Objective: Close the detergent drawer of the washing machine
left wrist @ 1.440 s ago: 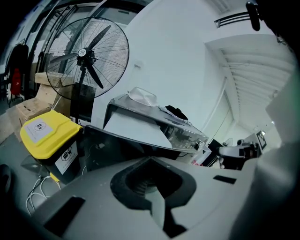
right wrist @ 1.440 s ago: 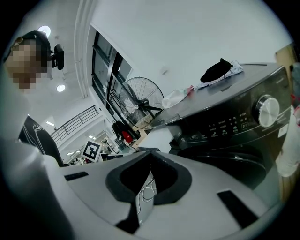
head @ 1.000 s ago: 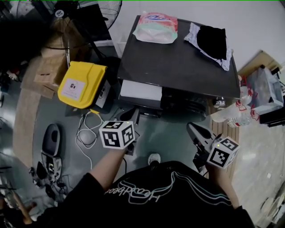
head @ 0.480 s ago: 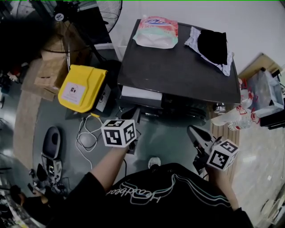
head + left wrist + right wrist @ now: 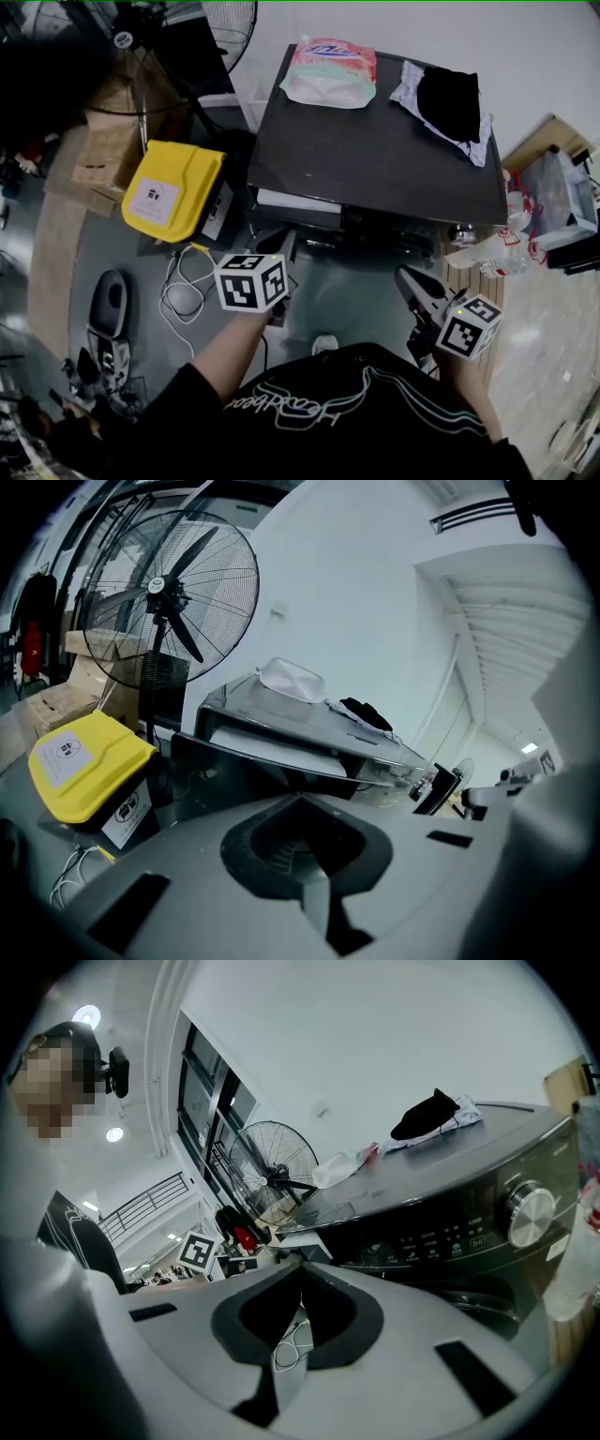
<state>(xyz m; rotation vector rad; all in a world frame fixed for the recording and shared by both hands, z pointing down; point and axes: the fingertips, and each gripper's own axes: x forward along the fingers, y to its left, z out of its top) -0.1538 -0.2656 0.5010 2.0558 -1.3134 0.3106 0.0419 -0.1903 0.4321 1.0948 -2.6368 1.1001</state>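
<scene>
Two claws are held low in front of the washing machine (image 5: 375, 141), one in each of the person's hands.

Far left on the floor sits a yellow box (image 5: 169, 183) with its lid shut, so I cannot see inside it. A big fan (image 5: 230, 19) stands behind it.

Next comes the left claw (image 5: 283, 240). Its two jaws are pressed together and hold nothing. I think they are together on purpose, so the tip can push like a finger. It points at the detergent drawer (image 5: 286, 201). The drawer sticks out a little from the front left corner of the washing machine, and a thin white strip of it shows. The tip is just beside the drawer's dark front, but I cannot tell if they touch. I cannot see what is in the drawer. It looks like only a small push is left.

On the machine's top, a puffy detergent bag (image 5: 328, 70) lies at the back left corner. It looks full. A black cloth (image 5: 448, 98) lies on a white one at the back right corner.

The right claw (image 5: 403, 274) hangs near the machine's front right side, well apart from the drawer. Its jaws are together too, with nothing in them. It seems to be waiting out of the way.
</scene>
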